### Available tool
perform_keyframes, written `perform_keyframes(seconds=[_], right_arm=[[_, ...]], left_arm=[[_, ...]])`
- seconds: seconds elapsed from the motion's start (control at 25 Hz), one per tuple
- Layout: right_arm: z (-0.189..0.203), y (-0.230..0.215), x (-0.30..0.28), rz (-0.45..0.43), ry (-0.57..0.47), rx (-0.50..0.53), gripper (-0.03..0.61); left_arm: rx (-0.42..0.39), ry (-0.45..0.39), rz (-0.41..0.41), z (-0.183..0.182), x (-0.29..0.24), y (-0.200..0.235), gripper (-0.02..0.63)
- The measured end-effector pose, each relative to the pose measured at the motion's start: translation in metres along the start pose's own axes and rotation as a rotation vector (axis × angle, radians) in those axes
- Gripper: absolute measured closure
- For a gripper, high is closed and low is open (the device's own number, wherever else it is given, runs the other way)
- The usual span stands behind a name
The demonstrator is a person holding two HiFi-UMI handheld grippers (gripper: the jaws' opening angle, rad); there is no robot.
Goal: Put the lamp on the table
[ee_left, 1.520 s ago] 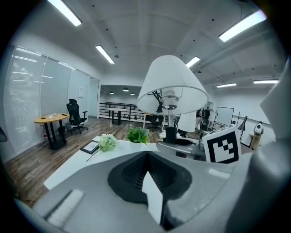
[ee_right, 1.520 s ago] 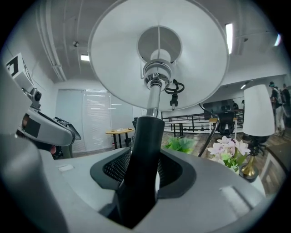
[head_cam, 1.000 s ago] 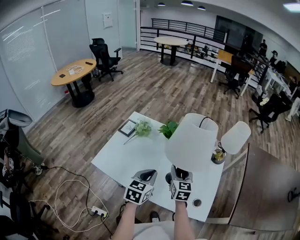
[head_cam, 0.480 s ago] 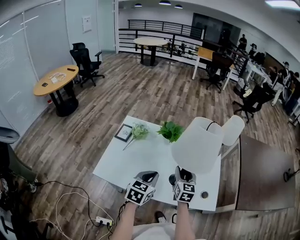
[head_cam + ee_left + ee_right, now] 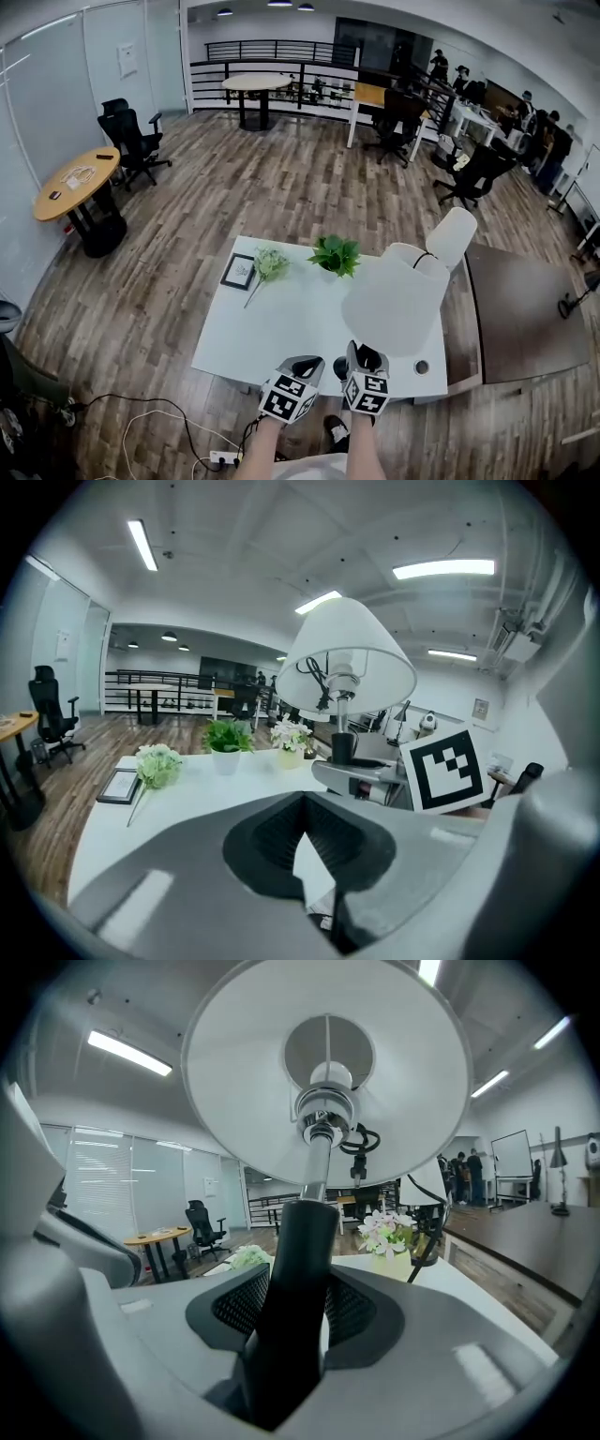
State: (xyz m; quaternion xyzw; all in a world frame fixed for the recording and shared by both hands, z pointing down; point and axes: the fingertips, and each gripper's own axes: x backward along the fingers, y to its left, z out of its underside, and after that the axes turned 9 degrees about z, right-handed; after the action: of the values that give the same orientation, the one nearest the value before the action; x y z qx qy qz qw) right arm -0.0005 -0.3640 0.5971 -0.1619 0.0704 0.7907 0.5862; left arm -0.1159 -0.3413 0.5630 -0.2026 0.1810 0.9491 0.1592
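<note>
The lamp (image 5: 394, 296) has a white cone shade on a dark stem and stands upright over the near right part of the white table (image 5: 281, 319). My right gripper (image 5: 362, 356) is shut on the stem (image 5: 295, 1269) below the shade (image 5: 326, 1101). The lamp's base is hidden under the gripper. Just to the left, my left gripper (image 5: 304, 366) is shut with nothing in it (image 5: 305, 855). In the left gripper view the lamp (image 5: 345, 663) rises from the right gripper (image 5: 375, 775).
On the table are a green potted plant (image 5: 335, 253), a pale flower bunch (image 5: 270, 262) and a picture frame (image 5: 238, 271). A white chair (image 5: 452, 236) and a brown desk (image 5: 516, 300) stand to the right. A cable and power strip (image 5: 225, 457) lie on the floor at the near left.
The head view has swung right and the table sits more centred. The lamp stays upright in the right gripper. Both grippers are slightly lower in the frame, at the table's near edge.
</note>
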Motion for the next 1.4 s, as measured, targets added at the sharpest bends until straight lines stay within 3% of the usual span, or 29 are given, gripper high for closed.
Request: perform_keyframes(seconds=[0.16,0.4,0.68,1.0,1.4], right_arm=[[0.013,0.000,0.016,0.047,0.008,0.005,0.380],[0.020,-0.008,-0.009,0.096,-0.009,0.047,0.382],[0.034,0.008,-0.084,0.032,-0.061,0.056,0.382],[0.068,0.005,-0.152,-0.025,-0.009,0.062,0.382],[0.074,0.010,-0.162,-0.037,-0.036,0.141,0.382]], left_arm=[[-0.002,0.020,0.054,0.020,0.005,-0.007,0.614],[-0.045,0.047,0.082,0.027,0.011,0.010,0.614],[-0.154,0.085,0.119,0.033,-0.028,0.034,0.614],[-0.133,0.086,0.122,0.053,-0.078,0.066,0.614],[-0.123,0.087,0.115,0.067,-0.092,0.069,0.614]])
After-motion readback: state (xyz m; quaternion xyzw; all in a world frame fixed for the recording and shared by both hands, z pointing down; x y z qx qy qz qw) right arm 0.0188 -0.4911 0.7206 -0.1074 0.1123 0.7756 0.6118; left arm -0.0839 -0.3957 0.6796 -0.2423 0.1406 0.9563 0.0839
